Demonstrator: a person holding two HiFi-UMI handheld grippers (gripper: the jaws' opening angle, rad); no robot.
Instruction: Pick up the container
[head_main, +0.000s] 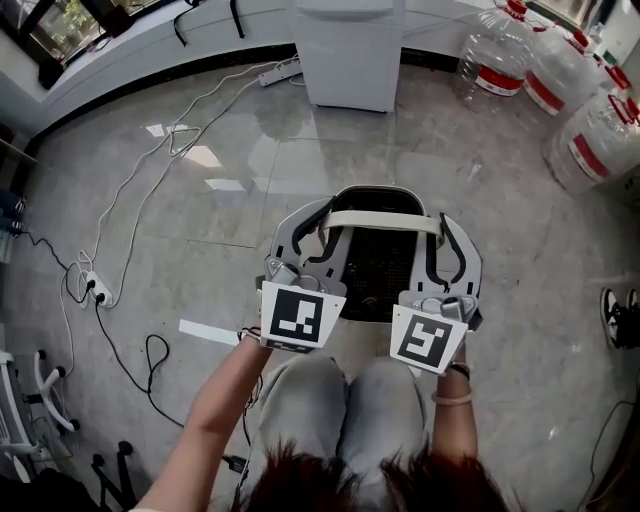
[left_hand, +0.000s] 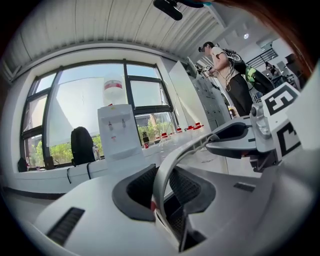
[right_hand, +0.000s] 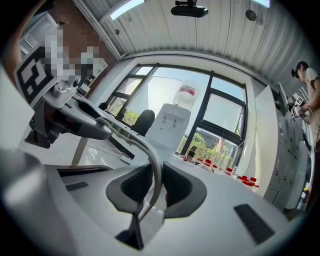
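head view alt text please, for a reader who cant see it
Seen from above, a person's left claw and right claw clamp opposite sides of a white container against a grey tile floor. Water jugs stand top right.

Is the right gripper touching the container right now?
Touching. In the right gripper view the right gripper clamps the container, both pads pressed against its thin grey band with no gap.
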